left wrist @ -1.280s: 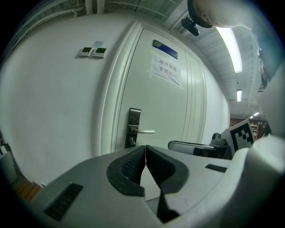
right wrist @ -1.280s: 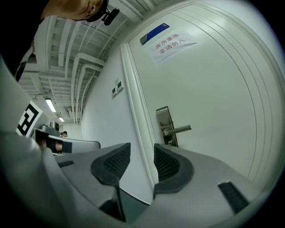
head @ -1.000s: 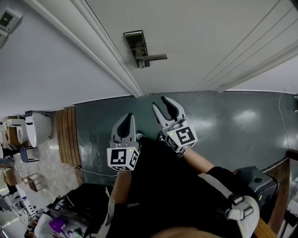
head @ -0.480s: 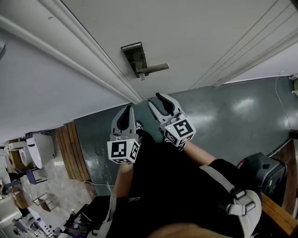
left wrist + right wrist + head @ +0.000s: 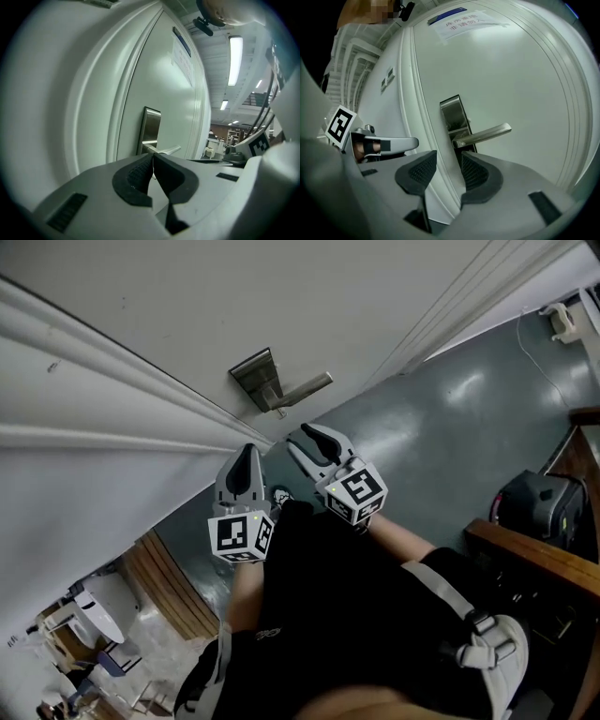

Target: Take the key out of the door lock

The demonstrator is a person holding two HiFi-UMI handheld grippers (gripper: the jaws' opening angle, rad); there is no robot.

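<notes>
door (image 5: 375,296): white, fills top of frame
lock plate (image 5: 253,379): metal, on door; lever handle (image 5: 306,389) sticks out to the right
key: too small to make out
left tongs (image 5: 247,450): jaws together, nothing in them, pointing at door, below lock plate
right tongs (image 5: 298,433): jaws apart, just been opening, nothing between them; just under lever handle, not touching
tongs: side by side, close
floor (image 5: 450,418): grey-green, glossy
black bag (image 5: 539,507): on floor, far right
</notes>
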